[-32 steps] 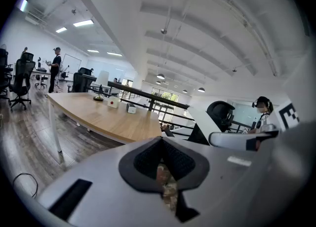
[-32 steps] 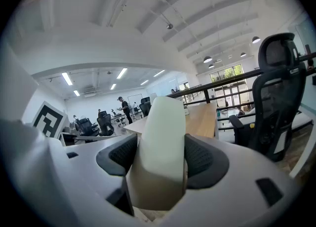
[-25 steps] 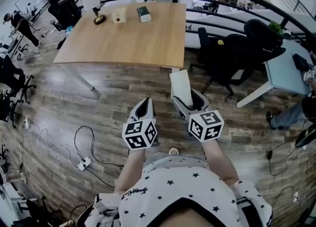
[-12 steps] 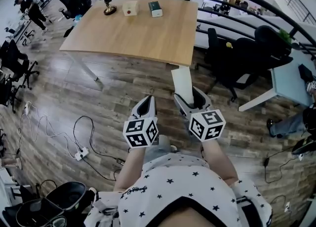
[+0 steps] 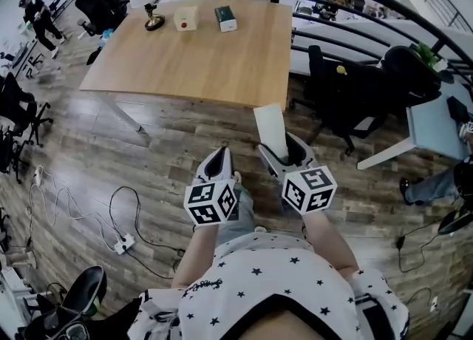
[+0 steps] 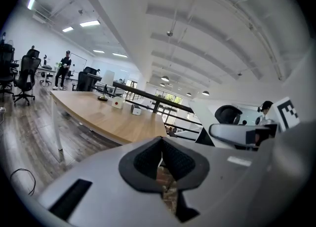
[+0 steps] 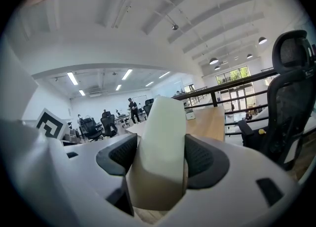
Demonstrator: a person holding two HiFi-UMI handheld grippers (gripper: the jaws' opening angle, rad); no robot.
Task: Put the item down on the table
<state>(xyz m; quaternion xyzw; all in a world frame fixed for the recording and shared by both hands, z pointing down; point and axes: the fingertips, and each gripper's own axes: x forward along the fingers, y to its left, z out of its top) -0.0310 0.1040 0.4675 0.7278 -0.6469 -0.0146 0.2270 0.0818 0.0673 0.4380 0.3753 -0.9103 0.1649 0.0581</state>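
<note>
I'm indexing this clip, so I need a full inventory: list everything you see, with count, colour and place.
table: one, light wood, ahead of the person
lamp: one, white shade, table's far left corner
box with red dot: one, white, far edge beside the lamp
small box: one, green and white, far edge, right of that box
office chairs: several, black, right of the table
power strip: one, white, on the floor at left, with black cable
item: one, white, between the right claw's jaws
left claw: one, grey, shut, empty
right claw: one, grey, shut on the item
</note>
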